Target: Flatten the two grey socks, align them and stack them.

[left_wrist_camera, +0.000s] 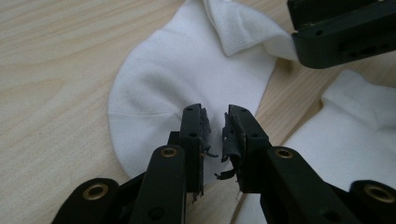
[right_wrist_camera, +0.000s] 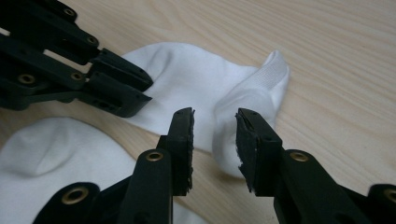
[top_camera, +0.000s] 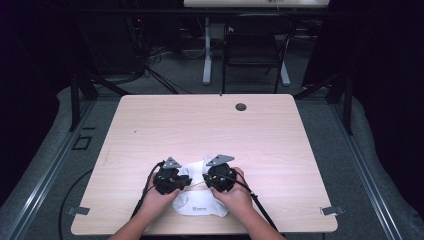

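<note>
Two white ankle socks lie near the table's front edge. The farther sock (top_camera: 194, 170) is spread flat between my two grippers; the nearer sock (top_camera: 200, 206) lies by the person's hands. My left gripper (left_wrist_camera: 215, 112) hovers over the rounded toe end of the farther sock (left_wrist_camera: 187, 70), its jaws a narrow gap apart with nothing pinched. My right gripper (right_wrist_camera: 215, 114) faces it, open, with the folded ribbed cuff (right_wrist_camera: 268, 77) of that sock (right_wrist_camera: 187, 79) lying between its jaws, untouched by the pads. The nearer sock (right_wrist_camera: 60, 154) shows at lower left there.
The light wooden table (top_camera: 150, 130) stretches bare beyond the socks, with a round cable hole (top_camera: 241, 106) near its far edge. A black chair (top_camera: 255, 45) and white desk legs (top_camera: 207, 55) stand on the floor behind. Cables (top_camera: 142, 197) trail from both grippers toward the person.
</note>
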Action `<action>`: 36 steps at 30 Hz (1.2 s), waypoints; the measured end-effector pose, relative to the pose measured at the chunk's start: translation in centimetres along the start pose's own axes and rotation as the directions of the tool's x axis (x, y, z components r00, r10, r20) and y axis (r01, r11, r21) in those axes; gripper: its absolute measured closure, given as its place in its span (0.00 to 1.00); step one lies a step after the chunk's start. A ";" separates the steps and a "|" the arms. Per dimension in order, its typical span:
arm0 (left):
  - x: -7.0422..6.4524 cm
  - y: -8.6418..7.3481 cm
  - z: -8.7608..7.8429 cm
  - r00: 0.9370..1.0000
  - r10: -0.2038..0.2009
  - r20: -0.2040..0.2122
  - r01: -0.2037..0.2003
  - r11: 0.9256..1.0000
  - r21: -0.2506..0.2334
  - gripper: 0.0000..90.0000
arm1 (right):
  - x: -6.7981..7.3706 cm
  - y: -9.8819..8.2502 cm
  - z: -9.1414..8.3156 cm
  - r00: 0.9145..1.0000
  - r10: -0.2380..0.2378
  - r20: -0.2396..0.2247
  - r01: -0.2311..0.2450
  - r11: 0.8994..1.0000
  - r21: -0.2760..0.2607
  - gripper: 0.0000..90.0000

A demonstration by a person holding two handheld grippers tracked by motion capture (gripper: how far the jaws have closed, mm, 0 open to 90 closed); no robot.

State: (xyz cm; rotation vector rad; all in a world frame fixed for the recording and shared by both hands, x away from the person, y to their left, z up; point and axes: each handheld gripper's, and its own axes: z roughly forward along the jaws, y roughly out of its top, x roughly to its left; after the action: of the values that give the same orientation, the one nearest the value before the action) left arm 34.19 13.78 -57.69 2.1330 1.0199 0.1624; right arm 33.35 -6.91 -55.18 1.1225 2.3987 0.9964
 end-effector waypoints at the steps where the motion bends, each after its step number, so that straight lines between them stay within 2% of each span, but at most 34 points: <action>1: 0.1 0.0 0.0 1.000 0.000 0.004 0.000 1.000 0.001 0.85 | 0.0 0.0 0.3 1.000 -0.002 0.009 0.002 1.000 0.001 0.76; 2: 0.1 0.0 0.0 1.000 0.000 0.005 0.000 1.000 0.000 0.85 | 0.0 0.1 0.6 1.000 -0.005 0.023 0.005 1.000 0.007 0.79; 3: 0.2 0.0 0.0 1.000 -0.003 0.010 0.003 1.000 0.000 0.85 | -0.2 0.1 0.9 0.999 -0.013 0.045 0.012 0.999 0.030 0.86; 5: 0.2 0.0 -0.1 1.000 -0.006 0.012 0.006 1.000 0.000 0.85 | -0.2 0.1 1.0 0.999 -0.008 0.048 0.007 0.999 0.033 0.89; 6: 0.2 -0.1 -0.1 1.000 -0.006 0.017 0.006 1.000 0.001 0.85 | -0.3 0.0 0.9 0.998 -0.012 0.060 0.010 0.999 0.038 0.95; 9: 0.3 -0.1 -0.1 1.000 -0.005 0.017 0.005 1.000 0.000 0.85 | -0.5 0.0 0.6 0.998 -0.002 0.066 0.000 1.000 0.031 0.98; 20: 0.7 -0.1 -0.2 1.000 -0.012 -0.001 0.012 1.000 -0.004 0.85 | -2.2 -1.1 -1.1 0.995 0.065 0.081 -0.064 0.998 -0.005 0.99; 22: 0.8 -0.1 -0.3 1.000 -0.013 -0.001 0.013 1.000 -0.002 0.84 | -2.7 -1.6 -1.3 0.993 0.085 0.078 -0.086 0.996 0.006 0.99; 23: 0.8 -0.1 -0.3 1.000 -0.012 -0.002 0.012 1.000 -0.001 0.84 | -3.1 -2.1 -1.3 0.990 0.114 0.084 -0.114 0.993 -0.004 0.99; 30: 1.3 -0.1 -0.4 1.000 -0.025 -0.010 0.025 1.000 -0.006 0.84 | -4.0 -3.1 -1.8 0.985 0.158 0.072 -0.159 0.987 0.003 0.98; 33: 1.3 -0.1 -0.4 1.000 -0.025 -0.012 0.024 1.000 -0.005 0.83 | -4.2 -3.5 -2.0 0.983 0.167 0.078 -0.169 0.985 0.020 0.93; 36: 1.2 -0.1 -0.4 1.000 -0.026 -0.013 0.026 1.000 -0.005 0.82 | -4.3 -3.5 -2.4 0.982 0.177 0.070 -0.177 0.984 -0.005 0.87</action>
State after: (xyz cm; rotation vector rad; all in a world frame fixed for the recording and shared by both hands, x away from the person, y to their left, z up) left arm 34.81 14.94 -57.66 2.1158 1.0537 0.1657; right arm 32.96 -12.90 -56.00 1.3678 2.2765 0.9920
